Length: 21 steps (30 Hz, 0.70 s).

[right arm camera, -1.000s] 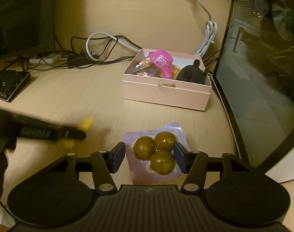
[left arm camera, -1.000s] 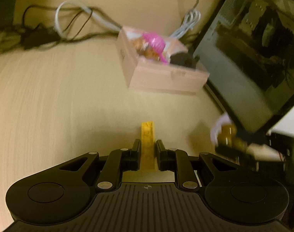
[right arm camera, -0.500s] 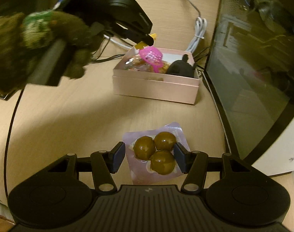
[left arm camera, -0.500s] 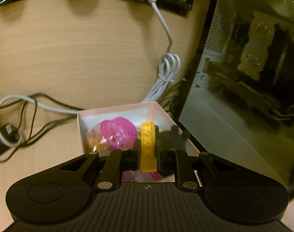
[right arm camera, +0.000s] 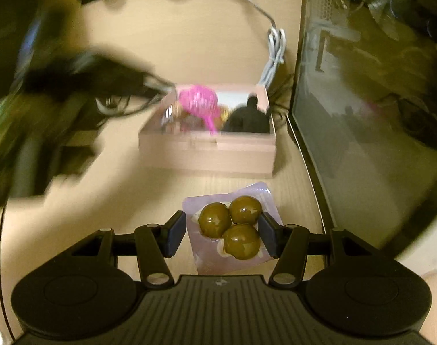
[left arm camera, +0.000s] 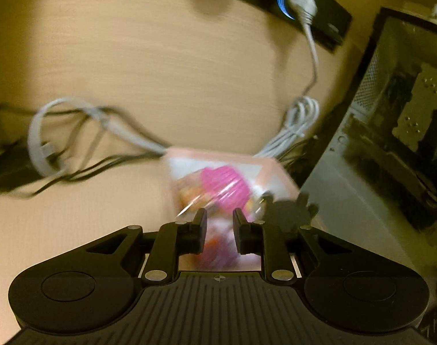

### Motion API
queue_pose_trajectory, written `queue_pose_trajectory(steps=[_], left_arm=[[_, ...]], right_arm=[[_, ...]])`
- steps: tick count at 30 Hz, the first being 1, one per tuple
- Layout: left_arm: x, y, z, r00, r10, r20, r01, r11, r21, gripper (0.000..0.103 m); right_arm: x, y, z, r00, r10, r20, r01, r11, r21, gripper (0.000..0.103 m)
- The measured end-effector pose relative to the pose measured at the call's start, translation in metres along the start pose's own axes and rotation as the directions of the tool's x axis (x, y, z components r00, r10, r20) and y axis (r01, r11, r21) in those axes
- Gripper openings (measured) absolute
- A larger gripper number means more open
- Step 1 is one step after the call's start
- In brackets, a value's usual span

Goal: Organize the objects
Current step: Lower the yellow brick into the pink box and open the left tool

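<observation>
Right gripper (right arm camera: 221,231), jaws wide, straddles the pouch of three glossy brown balls (right arm camera: 231,230) at lower centre, ungripped. Pouch: light, slippery film; pinch edges. Left gripper (left arm camera: 219,234): parted, empty, above pink box (right arm camera: 209,151).

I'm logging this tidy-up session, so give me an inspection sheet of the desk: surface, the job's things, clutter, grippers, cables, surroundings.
Surface: light wood desk, bare around the box.
Job's things: pink box open, holding a pink mesh item, a black object and wrapped items too blurred to name; snack pack of three brown balls lies on the desk in front of the box.
Clutter: nothing seen.
Grippers: left gripper above the box, jaws apart, nothing between them; right gripper jaws wide either side of the snack pack, contact unclear.
Cables: white cable coiled behind the box; dark cables left of it.
Surroundings: computer case on the right.
</observation>
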<state>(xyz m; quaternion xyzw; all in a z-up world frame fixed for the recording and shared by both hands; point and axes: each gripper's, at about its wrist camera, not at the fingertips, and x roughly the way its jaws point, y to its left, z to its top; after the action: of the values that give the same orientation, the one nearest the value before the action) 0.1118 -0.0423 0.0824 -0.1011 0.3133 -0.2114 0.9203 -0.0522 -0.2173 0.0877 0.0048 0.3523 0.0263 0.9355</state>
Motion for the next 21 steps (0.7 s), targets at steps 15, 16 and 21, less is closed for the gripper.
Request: queue_pose_trajectory(steps=[15, 16, 21], left_arm=[[-0.049, 0.051, -0.086, 0.976, 0.074, -0.207, -0.108, 0.981, -0.162, 0.021], [-0.047, 0.053, -0.084, 0.975, 0.074, -0.209, -0.111, 0.979, -0.170, 0.021], [-0.045, 0.045, -0.063, 0.988, 0.042, -0.146, -0.068, 0.982, -0.177, 0.021]], right_arm=[[0.085, -0.006, 0.155, 0.985, -0.023, 0.169, 0.011, 0.997, 0.073, 0.065], [0.080, -0.010, 0.142, 0.987, -0.011, 0.160, -0.002, 0.997, 0.082, 0.066], [0.073, -0.020, 0.072, 0.994, -0.071, 0.080, 0.068, 0.997, 0.038, 0.066]])
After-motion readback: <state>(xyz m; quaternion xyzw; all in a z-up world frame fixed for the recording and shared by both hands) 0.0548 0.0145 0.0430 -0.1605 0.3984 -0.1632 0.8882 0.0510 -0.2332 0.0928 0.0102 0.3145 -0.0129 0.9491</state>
